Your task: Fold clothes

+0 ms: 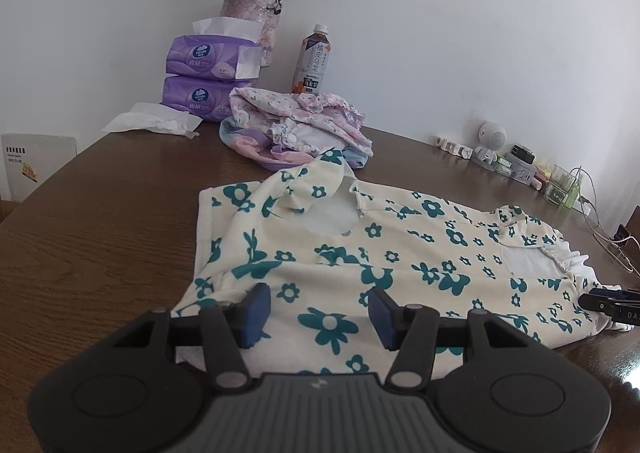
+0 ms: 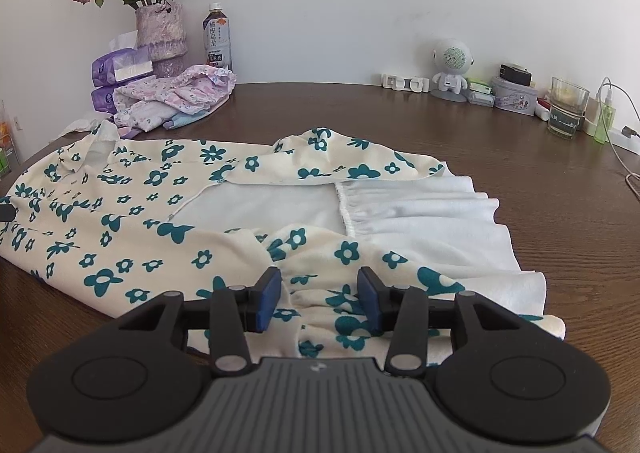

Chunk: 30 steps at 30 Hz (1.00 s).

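Jaws of the left gripper [image 1: 319,316] and right gripper [image 2: 319,300] are standing apart, gripping nothing, hovering over the flowered dress [image 1: 384,261] lying across the wooden table [image 1: 100,221]. Crumpled clothes [image 1: 296,125] are sitting at eleven o'clock; tissue packs [image 1: 204,65], vase [image 1: 256,13] and bottle [image 1: 314,61] are lining the white wall [image 1: 480,33].

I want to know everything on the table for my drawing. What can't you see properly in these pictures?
- Near edge of the flowered dress: both views, hidden behind each gripper's black body.
- Right gripper: left wrist view, cut off by the picture's right edge.
- Lower tissue pack: right wrist view, partly behind the pile of pink clothes.
- Small print on the bottle: too small to read.
- Small things beside the glass: too small to name.
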### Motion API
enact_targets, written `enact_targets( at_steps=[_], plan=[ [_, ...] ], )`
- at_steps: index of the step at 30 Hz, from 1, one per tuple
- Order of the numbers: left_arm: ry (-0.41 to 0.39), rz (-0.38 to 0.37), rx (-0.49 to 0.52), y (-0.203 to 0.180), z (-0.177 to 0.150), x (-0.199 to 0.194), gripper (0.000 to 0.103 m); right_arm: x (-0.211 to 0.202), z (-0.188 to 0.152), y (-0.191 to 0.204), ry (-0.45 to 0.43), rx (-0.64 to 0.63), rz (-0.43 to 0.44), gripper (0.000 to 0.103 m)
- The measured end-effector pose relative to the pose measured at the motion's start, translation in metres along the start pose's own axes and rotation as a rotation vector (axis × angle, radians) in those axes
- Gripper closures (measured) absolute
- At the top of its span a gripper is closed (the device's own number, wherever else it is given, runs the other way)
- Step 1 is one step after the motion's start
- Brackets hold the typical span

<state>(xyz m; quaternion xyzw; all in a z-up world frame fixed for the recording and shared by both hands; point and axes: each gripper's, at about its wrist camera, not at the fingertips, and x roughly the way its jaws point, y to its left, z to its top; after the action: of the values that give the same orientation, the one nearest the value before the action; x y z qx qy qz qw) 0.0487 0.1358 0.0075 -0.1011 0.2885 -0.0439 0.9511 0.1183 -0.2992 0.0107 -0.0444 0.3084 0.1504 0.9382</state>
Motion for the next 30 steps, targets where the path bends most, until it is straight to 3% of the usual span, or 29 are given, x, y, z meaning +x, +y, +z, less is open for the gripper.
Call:
enact_targets(
  at_steps=[10,30],
  plan=[
    [0.011,0.016,0.037,-0.0062,-0.0003,0.0026,0.046,0.0013,0.0004,0.0015,0.005,-0.012,-0.003,0.058],
    [0.006,-0.009,0.014,-0.0023,0.0002,0.0023,0.042,0.0014,0.0001,0.0018,0.006,-0.014,0.001,0.055]
  ],
)
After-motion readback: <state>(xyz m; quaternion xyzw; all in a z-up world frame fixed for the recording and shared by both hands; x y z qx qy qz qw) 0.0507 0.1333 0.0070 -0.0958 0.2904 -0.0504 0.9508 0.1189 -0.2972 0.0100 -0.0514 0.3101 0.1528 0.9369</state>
